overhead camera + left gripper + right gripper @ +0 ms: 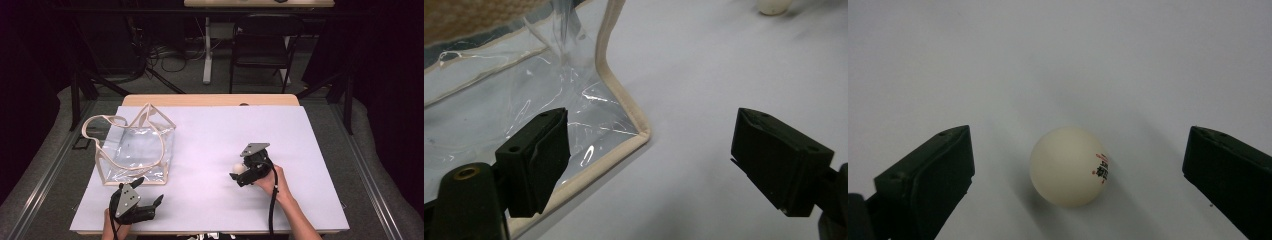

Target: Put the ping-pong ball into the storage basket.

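Observation:
A cream table-tennis ball (1068, 166) with small red and black print lies on the white table cover, between the wide-apart jaws of my right gripper (1075, 180), touching neither. From above, the ball (239, 168) sits just left of that gripper (244, 171). A clear plastic tote bag (137, 150) with beige trim and handles stands at the left. My left gripper (148, 192) is open near the table's front edge, just below the bag's near corner (641, 135). Its left jaw overlaps the bag's clear wall in the left gripper view; contact is unclear.
The white cover (210, 130) spreads over a wooden table (210, 99). A black chair (262, 47) and a white table leg (207, 50) stand beyond the far edge, with cables on the floor. Open room lies mid-table between bag and ball.

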Demonstrator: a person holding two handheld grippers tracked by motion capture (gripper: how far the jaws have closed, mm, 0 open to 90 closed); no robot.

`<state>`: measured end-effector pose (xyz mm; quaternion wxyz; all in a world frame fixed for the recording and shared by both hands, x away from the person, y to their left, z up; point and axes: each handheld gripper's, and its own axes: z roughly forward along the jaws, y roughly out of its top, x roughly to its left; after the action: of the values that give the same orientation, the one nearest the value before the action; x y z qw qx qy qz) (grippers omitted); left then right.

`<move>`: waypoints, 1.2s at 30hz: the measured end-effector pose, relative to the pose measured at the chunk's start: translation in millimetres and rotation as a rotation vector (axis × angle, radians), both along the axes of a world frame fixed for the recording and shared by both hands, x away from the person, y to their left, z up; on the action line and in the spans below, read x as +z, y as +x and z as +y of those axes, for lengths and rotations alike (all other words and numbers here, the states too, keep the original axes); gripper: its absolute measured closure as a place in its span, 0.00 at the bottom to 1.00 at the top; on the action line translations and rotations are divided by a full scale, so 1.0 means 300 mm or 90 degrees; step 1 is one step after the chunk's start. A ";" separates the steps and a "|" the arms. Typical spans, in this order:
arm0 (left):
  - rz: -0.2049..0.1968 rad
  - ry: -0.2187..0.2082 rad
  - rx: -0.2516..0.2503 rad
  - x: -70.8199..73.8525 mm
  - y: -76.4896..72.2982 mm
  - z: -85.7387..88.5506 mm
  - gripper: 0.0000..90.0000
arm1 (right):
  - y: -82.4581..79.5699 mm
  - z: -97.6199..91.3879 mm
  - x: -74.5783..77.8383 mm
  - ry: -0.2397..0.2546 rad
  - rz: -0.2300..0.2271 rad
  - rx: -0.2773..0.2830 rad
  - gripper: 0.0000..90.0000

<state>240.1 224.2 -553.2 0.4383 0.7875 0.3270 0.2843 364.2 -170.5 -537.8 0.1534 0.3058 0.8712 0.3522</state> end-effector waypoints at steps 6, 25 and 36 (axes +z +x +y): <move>0.000 -0.001 0.000 0.000 0.000 -0.001 0.18 | -0.002 0.008 -0.010 -0.008 0.007 0.002 0.06; 0.001 -0.001 0.001 -0.001 0.001 -0.002 0.18 | -0.011 0.015 -0.033 -0.036 0.015 -0.005 0.38; 0.001 0.001 0.001 0.000 0.001 0.001 0.18 | -0.013 0.013 -0.037 -0.046 0.016 -0.005 0.48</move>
<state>240.5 224.4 -553.3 0.4374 0.7878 0.3276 0.2841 360.2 -166.5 -549.0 0.1547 0.3079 0.8839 0.3162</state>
